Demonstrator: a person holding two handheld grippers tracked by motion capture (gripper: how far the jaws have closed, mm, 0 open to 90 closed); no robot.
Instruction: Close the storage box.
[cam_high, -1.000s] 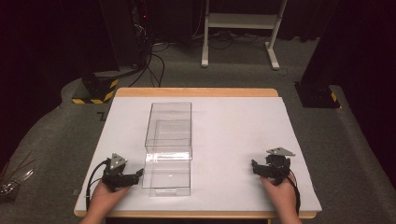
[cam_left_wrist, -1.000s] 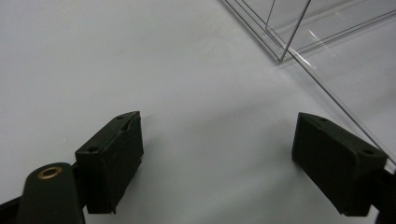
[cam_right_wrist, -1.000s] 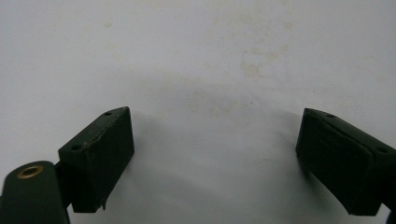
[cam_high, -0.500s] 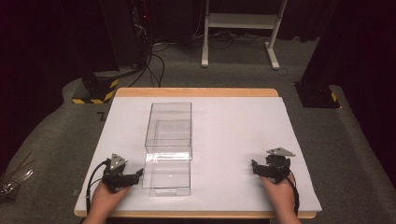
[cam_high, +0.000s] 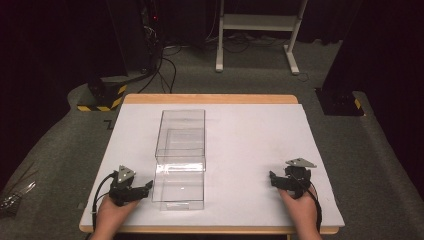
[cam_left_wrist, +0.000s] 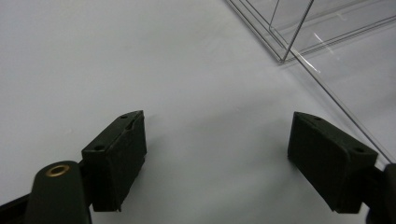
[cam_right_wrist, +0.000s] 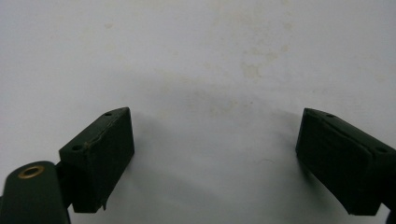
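A: While both hands rest near the front edge of the desk (cam_high: 300, 107), what has changed over the last moment?

B: Very little in place. Against the high view of a second ago, the forearms and both tools sit where they sat. The one change is in the left gripper (cam_high: 145, 186): its jaws have just been closing, narrowing a little, with nothing between them. In the left gripper view they stand apart over bare white surface, and the clear plastic box (cam_left_wrist: 327, 23) lies ahead and to the side, not within their reach.

A: And the other one?

B: The right gripper (cam_high: 272, 179) stands wide, jaws well apart over the white desk cover with nothing between its pads (cam_right_wrist: 100, 154). It sits near the front right corner, well apart from the box.

A: Where exactly is the box?

B: The clear plastic box (cam_high: 181, 157) lies left of the desk's middle, its long axis running from the front edge toward the back. It looks like two transparent parts, one partly overlapping the other, perhaps a lid or an inner tray, though the glare makes that hard to settle. The left gripper is just beside its near left corner, apart from it.

A: So what does the narrowing mean for the work?

B: Probably a setting of the jaws before a reach for the box's wall. No grip is made yet, so the handling has not begun.
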